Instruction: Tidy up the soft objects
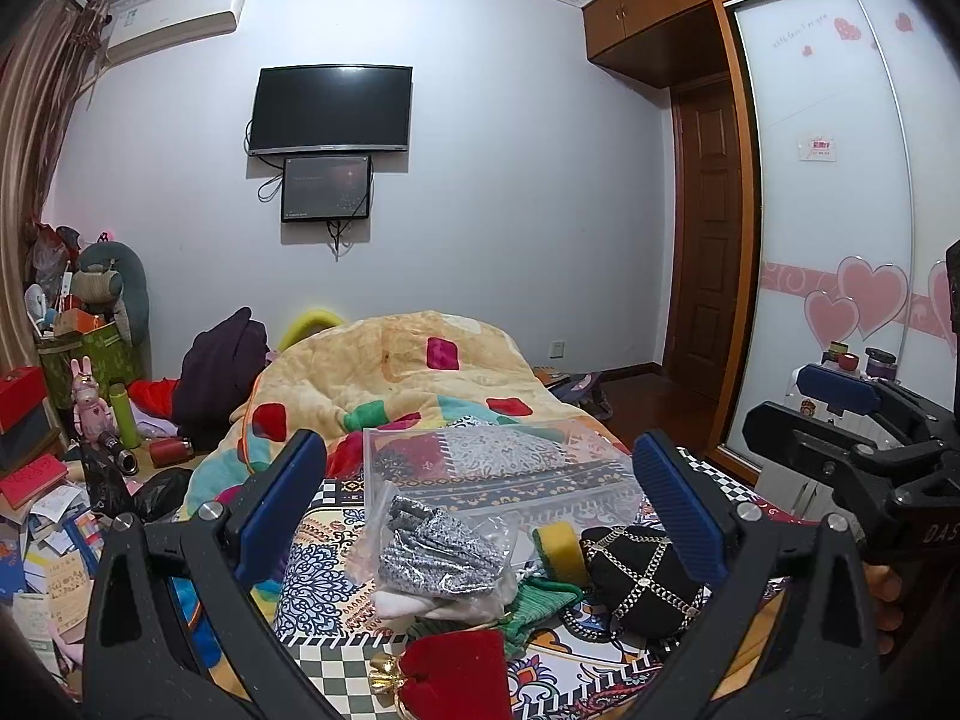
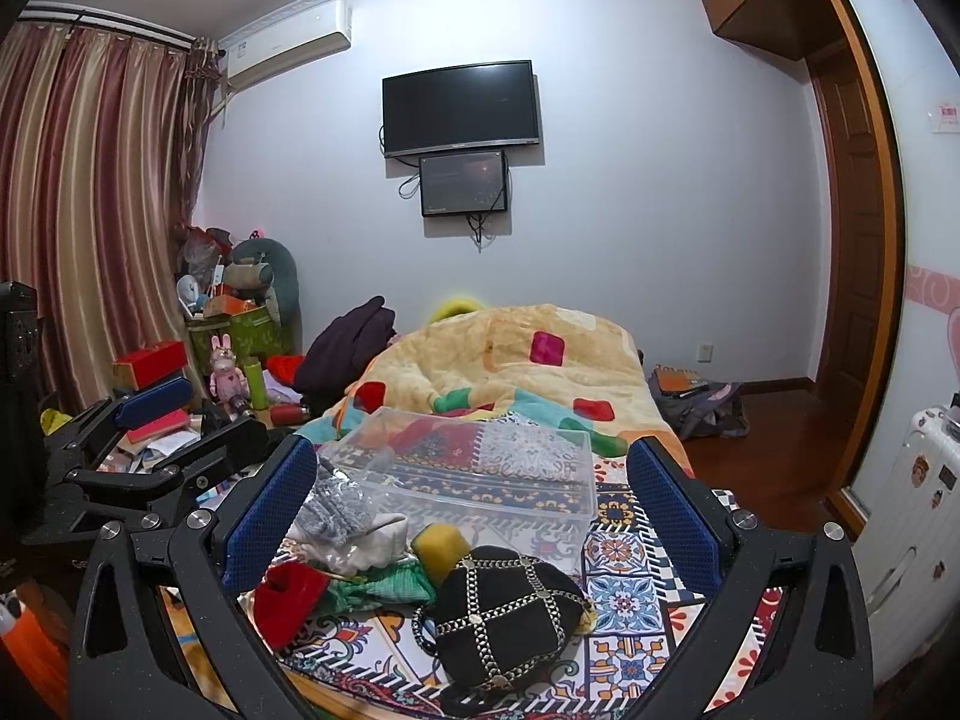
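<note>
A dark television (image 2: pixel 461 108) is mounted on the far wall, with a smaller screen (image 2: pixel 463 183) hung just beneath it; an air conditioner (image 2: pixel 288 48) is fixed up to its left, striped curtains (image 2: pixel 90 204) further left

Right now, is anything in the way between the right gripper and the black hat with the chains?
Nothing visible is. The black hat lies on the patterned bedspread right in front of the open right gripper, with only air between. The clear plastic box sits just behind it, and the yellow sponge touches its far edge.
</note>
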Demonstrator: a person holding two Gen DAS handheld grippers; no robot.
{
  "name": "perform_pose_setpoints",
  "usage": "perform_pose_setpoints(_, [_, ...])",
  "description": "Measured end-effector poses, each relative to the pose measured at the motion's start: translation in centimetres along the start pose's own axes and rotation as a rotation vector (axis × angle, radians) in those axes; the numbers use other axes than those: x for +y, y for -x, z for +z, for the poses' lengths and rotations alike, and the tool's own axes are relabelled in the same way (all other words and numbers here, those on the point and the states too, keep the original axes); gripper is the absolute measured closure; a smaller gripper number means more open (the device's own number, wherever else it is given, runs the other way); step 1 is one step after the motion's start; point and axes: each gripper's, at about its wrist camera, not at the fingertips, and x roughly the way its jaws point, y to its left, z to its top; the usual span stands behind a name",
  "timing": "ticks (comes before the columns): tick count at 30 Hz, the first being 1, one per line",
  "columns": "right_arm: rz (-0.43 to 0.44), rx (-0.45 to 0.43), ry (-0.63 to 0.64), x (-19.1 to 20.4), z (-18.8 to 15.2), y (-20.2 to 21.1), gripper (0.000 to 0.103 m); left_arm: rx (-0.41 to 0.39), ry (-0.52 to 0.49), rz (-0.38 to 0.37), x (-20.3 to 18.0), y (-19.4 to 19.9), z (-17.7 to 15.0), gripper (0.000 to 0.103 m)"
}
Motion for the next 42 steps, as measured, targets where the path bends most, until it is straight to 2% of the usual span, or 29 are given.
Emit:
perform_pose_setpoints(32, [0.006, -0.005, -0.003, 0.31, 0.25, 0.43, 0.0, -0.001, 0.002, 0.001, -0.02, -0.01, -0.06, 0.0])
perform_pose_setpoints(42, [0.002, 0.018, -0.011, 0.62, 0.22, 0.2, 0.0, 0.034, 0.001, -0.02, -0.4, -0.84, -0.09, 0.0])
